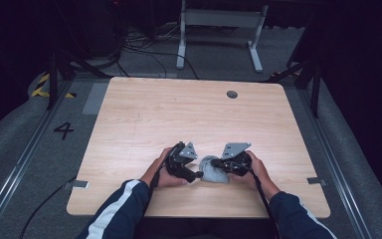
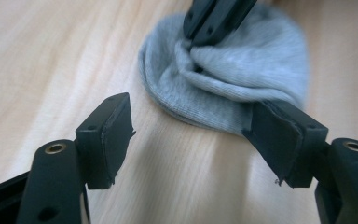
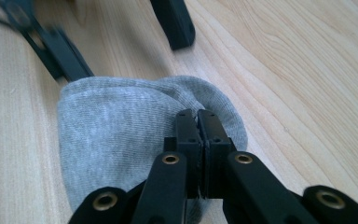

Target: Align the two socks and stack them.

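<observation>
A crumpled grey knit sock (image 1: 213, 171) lies near the front edge of the wooden table (image 1: 179, 109), between the two hands. My right gripper (image 3: 198, 122) is shut on a fold of the sock (image 3: 116, 126); in the left gripper view its black jaws come down from the top and pinch the fabric (image 2: 242, 70). My left gripper (image 2: 193, 135) is open, with its jaws wide apart just in front of the sock. Its right pad (image 2: 284, 140) sits at the sock's near edge, and only bare wood lies between the pads. In the high view the left gripper (image 1: 198, 174) is just left of the sock.
A round cable hole (image 1: 232, 94) sits near the table's far edge. Bare wood stretches behind and to both sides of the hands. On the floor are a white desk frame (image 1: 219, 20) at the back, loose cables, and a "4" marking (image 1: 63, 130) at the left.
</observation>
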A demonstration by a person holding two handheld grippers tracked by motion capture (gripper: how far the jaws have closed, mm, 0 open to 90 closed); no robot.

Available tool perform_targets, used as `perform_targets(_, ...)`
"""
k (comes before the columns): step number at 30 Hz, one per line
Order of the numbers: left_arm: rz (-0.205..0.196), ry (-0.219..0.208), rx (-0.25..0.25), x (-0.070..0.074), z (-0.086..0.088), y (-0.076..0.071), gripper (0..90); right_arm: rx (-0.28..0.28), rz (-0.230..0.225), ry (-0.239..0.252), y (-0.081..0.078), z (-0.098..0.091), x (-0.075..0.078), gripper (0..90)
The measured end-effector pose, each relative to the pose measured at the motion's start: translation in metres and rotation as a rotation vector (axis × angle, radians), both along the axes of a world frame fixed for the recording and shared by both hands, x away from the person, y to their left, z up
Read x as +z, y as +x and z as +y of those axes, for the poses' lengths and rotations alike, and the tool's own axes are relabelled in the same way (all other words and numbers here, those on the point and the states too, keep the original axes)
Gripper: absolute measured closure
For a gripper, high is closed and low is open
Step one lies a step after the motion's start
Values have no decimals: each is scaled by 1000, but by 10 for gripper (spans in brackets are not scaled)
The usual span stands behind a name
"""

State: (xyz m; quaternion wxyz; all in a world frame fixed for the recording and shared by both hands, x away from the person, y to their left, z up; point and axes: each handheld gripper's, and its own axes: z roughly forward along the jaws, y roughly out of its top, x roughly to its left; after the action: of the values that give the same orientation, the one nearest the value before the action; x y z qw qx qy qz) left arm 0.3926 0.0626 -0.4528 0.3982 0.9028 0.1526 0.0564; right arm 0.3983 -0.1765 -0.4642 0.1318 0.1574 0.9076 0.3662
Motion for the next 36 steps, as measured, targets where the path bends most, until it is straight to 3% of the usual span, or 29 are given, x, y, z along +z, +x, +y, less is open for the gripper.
perform_targets(3,-23,-60,-51,15,3,-14,326,-8,14,10,1,-1,-1,887)
perform_targets(5,-46,-45,-93,16,-5,-23,329,-10,16,6,1,-1,-1,887)
perform_targets(9,-36,-5,-206,7,-29,-38,343,-15,13,2,1,1,-1,888)
perform_targets(12,-26,50,-239,-4,-43,-39,343,-12,8,4,1,0,-1,888)
perform_targets(18,23,85,-222,-17,-44,-31,352,-8,-33,49,-5,-3,15,890)
perform_targets(21,37,69,-200,-20,-42,-28,350,-16,-63,56,-6,-3,22,891)
perform_targets(25,44,65,-198,-20,-40,-25,351,-37,-90,22,-1,1,14,891)
perform_targets(30,32,62,-199,-22,-39,-22,358,-47,-56,-7,8,2,-3,891)
perform_targets(32,24,66,-201,-22,-39,-22,359,-56,-25,27,10,-1,-5,886)
perform_targets(36,27,49,-170,-19,-37,-22,364,-59,-56,87,8,-8,3,834)
